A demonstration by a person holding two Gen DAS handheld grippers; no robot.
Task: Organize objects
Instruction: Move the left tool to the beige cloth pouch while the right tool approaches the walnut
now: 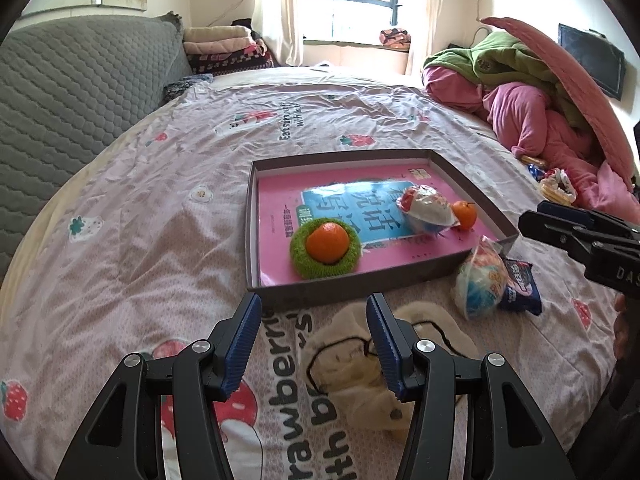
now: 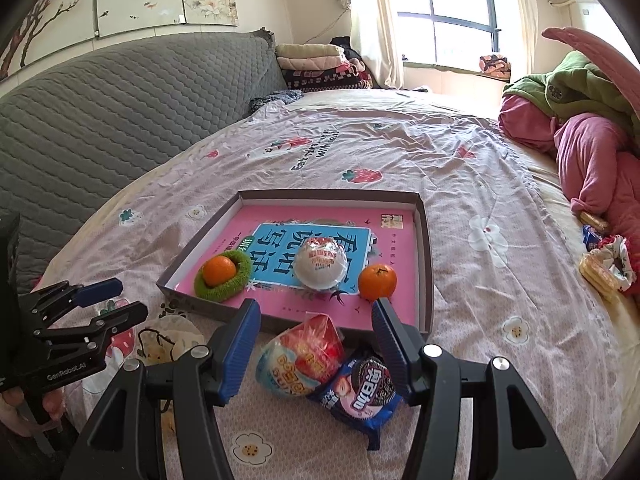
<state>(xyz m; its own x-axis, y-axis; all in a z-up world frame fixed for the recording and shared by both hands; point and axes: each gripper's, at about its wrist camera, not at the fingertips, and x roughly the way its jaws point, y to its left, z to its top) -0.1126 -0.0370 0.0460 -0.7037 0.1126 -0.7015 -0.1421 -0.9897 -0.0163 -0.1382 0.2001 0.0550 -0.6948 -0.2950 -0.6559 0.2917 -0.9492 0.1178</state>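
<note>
Cardboard tray (image 2: 426, 248) on the bed already holds 2 oranges and a wrapped snack; another wrapped ball (image 2: 300, 354) and a blue cookie packet (image 2: 360, 396) lie just outside its near edge. Right gripper (image 2: 316, 344) hovers over them, jaws apart, empty. Left gripper (image 1: 314, 344), also apart, hangs over a beige pouch (image 1: 360, 364). Next: lower, clamp, lift into the tray.

Left wrist view low over the bed (image 1: 140, 220), angled down past its fingers (image 1: 244, 344), close to the shallow box (image 1: 250, 232), right wrist view likewise, set further right, both sharing box, bedspread, window (image 2: 460, 4).
</note>
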